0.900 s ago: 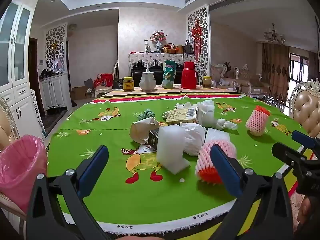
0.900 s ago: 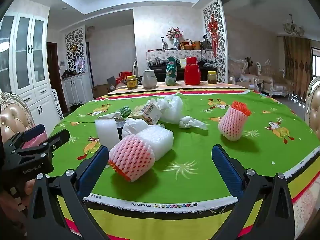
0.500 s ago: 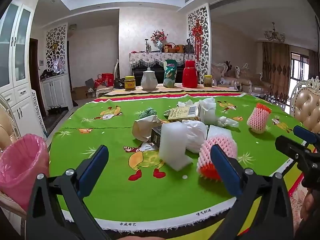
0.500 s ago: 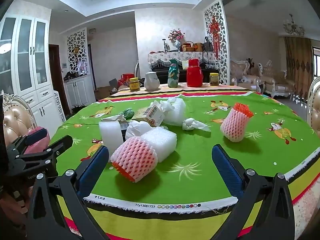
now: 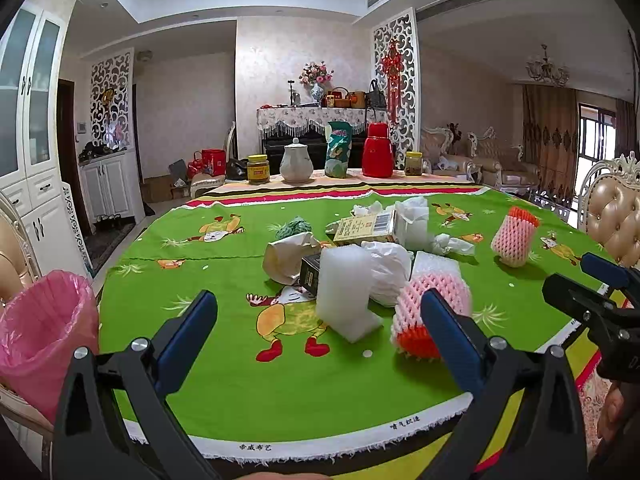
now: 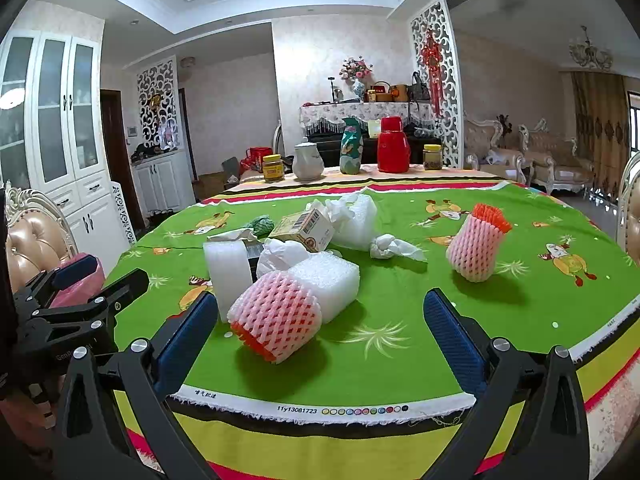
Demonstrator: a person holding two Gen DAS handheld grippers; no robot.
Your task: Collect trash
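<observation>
A pile of trash lies mid-table on the green cloth: a pink foam fruit net [image 6: 276, 316] [image 5: 430, 304] nearest me, white foam blocks [image 5: 346, 294] [image 6: 326, 282], crumpled white paper [image 5: 390, 266], a yellow carton [image 5: 366, 228] [image 6: 304, 226] and a green net ball [image 5: 294, 227]. A second pink net [image 5: 514, 236] [image 6: 476, 244] stands apart at the right. A bin with a pink bag [image 5: 38, 336] stands left of the table. My left gripper [image 5: 318, 332] and right gripper [image 6: 316, 326] are both open and empty, held short of the pile at the near table edge.
Jars, a white teapot [image 5: 296, 160], a green bag and a red thermos [image 5: 378, 150] stand along the table's far edge. Padded chairs stand at the left [image 6: 32, 236] and right [image 5: 616, 208]. White cabinets line the left wall.
Both grippers have drifted slightly and stay open. The trash has not moved.
</observation>
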